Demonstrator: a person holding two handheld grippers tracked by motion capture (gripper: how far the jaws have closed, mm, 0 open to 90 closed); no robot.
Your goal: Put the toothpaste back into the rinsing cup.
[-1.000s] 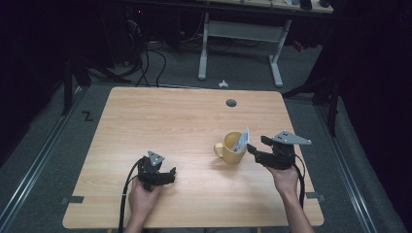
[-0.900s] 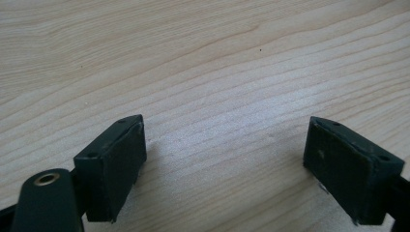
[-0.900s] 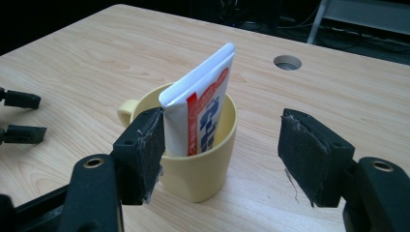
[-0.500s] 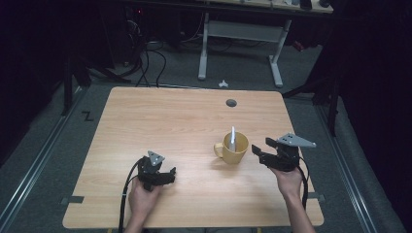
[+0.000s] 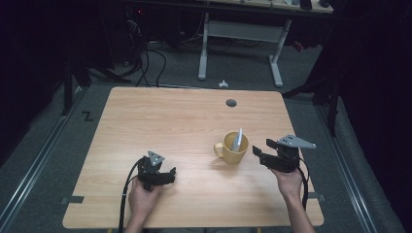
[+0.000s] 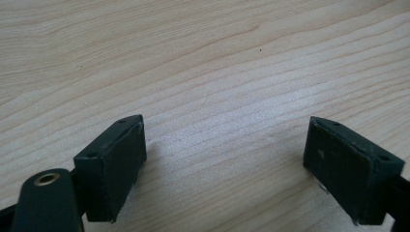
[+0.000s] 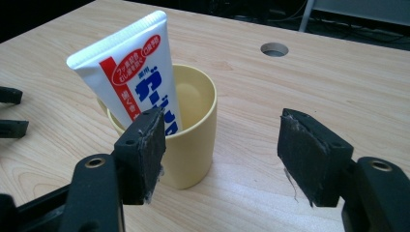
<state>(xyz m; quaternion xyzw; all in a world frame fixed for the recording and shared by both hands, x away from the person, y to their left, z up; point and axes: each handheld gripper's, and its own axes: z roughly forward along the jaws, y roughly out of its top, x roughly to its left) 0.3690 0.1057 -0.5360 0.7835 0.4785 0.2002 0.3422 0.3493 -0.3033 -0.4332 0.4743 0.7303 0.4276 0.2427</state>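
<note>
Toothpaste tube [image 7: 130, 72] upright in yellow mug [image 7: 193, 140]

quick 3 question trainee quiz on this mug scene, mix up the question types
1. True or false: the toothpaste tube lies flat on the table.
2. What colour is the mug?
3. The right gripper is: A) shut on the mug, B) open, beside the mug, C) shut on the tube.

Key: 1 false, the tube stands in the mug, leaning on its rim. 2 yellow. 3 B, nothing sits between its jaws.
</note>
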